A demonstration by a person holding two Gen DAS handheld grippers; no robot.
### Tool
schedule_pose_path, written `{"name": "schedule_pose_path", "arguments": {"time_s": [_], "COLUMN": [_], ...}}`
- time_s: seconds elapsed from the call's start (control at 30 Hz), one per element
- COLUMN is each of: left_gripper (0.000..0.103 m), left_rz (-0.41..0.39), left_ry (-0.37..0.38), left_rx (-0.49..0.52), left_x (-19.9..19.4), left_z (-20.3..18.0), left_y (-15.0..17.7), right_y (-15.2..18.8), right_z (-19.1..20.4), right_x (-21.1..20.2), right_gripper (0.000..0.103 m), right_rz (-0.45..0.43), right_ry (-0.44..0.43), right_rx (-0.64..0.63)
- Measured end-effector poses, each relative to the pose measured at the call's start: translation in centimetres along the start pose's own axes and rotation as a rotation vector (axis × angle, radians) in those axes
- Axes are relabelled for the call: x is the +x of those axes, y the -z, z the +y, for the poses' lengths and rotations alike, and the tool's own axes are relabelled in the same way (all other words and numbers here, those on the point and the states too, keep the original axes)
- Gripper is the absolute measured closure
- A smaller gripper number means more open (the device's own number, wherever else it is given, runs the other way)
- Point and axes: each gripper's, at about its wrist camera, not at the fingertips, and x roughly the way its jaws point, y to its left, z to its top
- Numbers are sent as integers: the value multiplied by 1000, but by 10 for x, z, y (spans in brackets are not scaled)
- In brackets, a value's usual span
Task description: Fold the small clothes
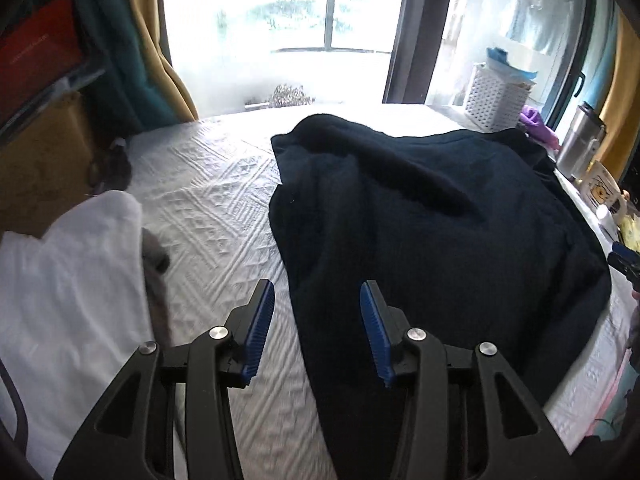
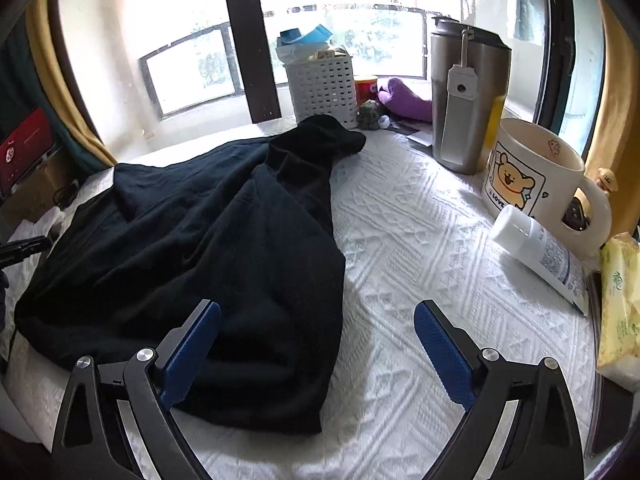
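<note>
Though both tongs stand empty, the dark garment point(image 1: 432, 216) already lies partly doubled over on the white quilted tabletop point(image 1: 208, 200), so the fold appears begun but unfinished.

Item, task: dark garment point(image 2: 192, 240), navy to black, soft matte knit, heavy drape. Rumpled, with rounded ridges and a narrow end trailing toward the white basket point(image 2: 324, 88). Edges uneven; judged to need squaring and at least one further fold.

Item, left tongs point(image 1: 318, 332): black frame, blue ribbed pads, jaws partly apart, nothing between them, poised over the garment's near left edge.

Item, right tongs point(image 2: 318, 356): same make, jaws spread wide, nothing gripped; left pad over the cloth's near corner, right pad over bare quilt.

Item, white cloth point(image 1: 68, 280): smooth, pale, lying at the left, apart from the garment; whether folded, cannot tell.

Item, surface: cover embossed with diamond and zigzag relief.

Item, sundries at right: steel tumbler point(image 2: 468, 100), brushed metal, cylindrical; ceramic mug point(image 2: 532, 168), glossy, cartoon bear print; white tube point(image 2: 540, 248) lying on its side; tissue pack point(image 2: 620, 304), yellow-green wrapper.
</note>
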Motion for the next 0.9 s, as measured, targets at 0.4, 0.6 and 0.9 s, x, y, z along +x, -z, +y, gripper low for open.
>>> {"name": "schedule_pose_path", "arguments": {"time_s": [0.4, 0.6, 0.9], "left_gripper": [58, 59, 93], "left_rz": [21, 19, 10], "left_ry": [25, 34, 43], "left_rx": [-2, 20, 81], "left_x": [33, 43, 51], "left_z": [3, 2, -2], "left_y": [-12, -19, -23], "right_y": [-54, -107, -106], "right_z": [-10, -12, 41], "right_x": [36, 82, 122], "right_gripper": [6, 11, 65], "right_rz": [-26, -12, 95], "right_ry": [-74, -128, -61], "right_rx": [17, 16, -184]}}
